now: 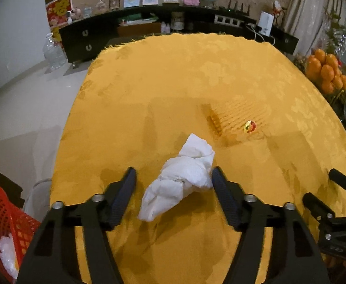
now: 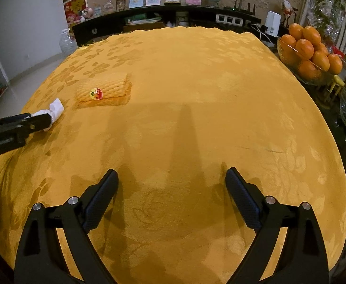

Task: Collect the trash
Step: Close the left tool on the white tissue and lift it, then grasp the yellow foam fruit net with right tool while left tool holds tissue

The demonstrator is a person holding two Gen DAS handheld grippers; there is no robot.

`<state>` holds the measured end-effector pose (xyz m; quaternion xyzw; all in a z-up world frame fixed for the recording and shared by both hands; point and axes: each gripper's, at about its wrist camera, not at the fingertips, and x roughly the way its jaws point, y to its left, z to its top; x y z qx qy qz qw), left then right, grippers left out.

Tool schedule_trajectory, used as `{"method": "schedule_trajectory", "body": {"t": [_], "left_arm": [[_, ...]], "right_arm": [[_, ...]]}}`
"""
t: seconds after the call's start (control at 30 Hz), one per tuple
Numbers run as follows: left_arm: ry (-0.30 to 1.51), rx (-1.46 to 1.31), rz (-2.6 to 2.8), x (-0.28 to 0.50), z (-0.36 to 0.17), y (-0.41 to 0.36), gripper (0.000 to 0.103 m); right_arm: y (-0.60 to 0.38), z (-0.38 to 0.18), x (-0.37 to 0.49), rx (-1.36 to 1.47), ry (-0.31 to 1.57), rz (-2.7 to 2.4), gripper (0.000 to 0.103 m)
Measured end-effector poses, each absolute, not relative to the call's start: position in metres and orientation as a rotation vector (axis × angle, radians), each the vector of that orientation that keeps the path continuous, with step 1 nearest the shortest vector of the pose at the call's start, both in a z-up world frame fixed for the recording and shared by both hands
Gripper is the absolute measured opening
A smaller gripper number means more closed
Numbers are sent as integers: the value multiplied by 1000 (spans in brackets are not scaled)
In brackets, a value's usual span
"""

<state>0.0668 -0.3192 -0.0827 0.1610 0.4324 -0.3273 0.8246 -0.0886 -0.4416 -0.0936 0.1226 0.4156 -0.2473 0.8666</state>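
Tissue (image 1: 181, 177), crumpled and white, lying on yellow floral tablecloth (image 1: 161, 82), between the two fingers of left gripper (image 1: 173, 177). Jaws spread wide; right finger (image 1: 222, 194) touching or just beside the paper, left finger (image 1: 123, 194) apart from it; no squeeze visible. Seen from the right wrist as a white wad (image 2: 54, 110) poking past the left gripper's tip (image 2: 39, 122).

Foam fruit net (image 2: 104, 92), yellow, with round red-and-yellow sticker (image 2: 96, 94), resting on the cloth farther in, near the tissue but not touching. In left view the net (image 1: 232, 116) barely distinguishable from the cloth, sticker (image 1: 250, 126) plain.

Right gripper (image 2: 171, 177) over bare cloth, jaws wide apart, nothing between them.

Red mesh basket (image 1: 2, 215) below the table's left edge, something white inside. Bowl of oranges (image 2: 309, 51) at the right rim. Dark sideboard (image 2: 168, 21) beyond, with framed pictures, pink toy, globe.
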Motion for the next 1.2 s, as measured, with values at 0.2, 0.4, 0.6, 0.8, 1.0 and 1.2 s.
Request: {"method": "schedule_trajectory", "body": {"t": [0.2,0.4,0.6,0.8,1.0,1.2], "left_arm": [[909,326,-720,59,-78,-305,37],[901,306,-708,45,-68,-272,37],[860,276,-643,31,-46,-240,37],[886,233,-622,34,-48,-223,37],[933,187,-589,50,-53,-211,37],[897,167,-569,54,-41,-204,37]], "right_arm": [[-441,-94,-87,255,867,-518,89],[-440,-94,-87,254,864,-519,89],[-437,-92,-85,267,856,-482,90],[-434,-87,-82,296,837,-428,90],[-424,-74,-63,273,808,-359,90],[-424,-63,-8,242,778,-355,90]]}}
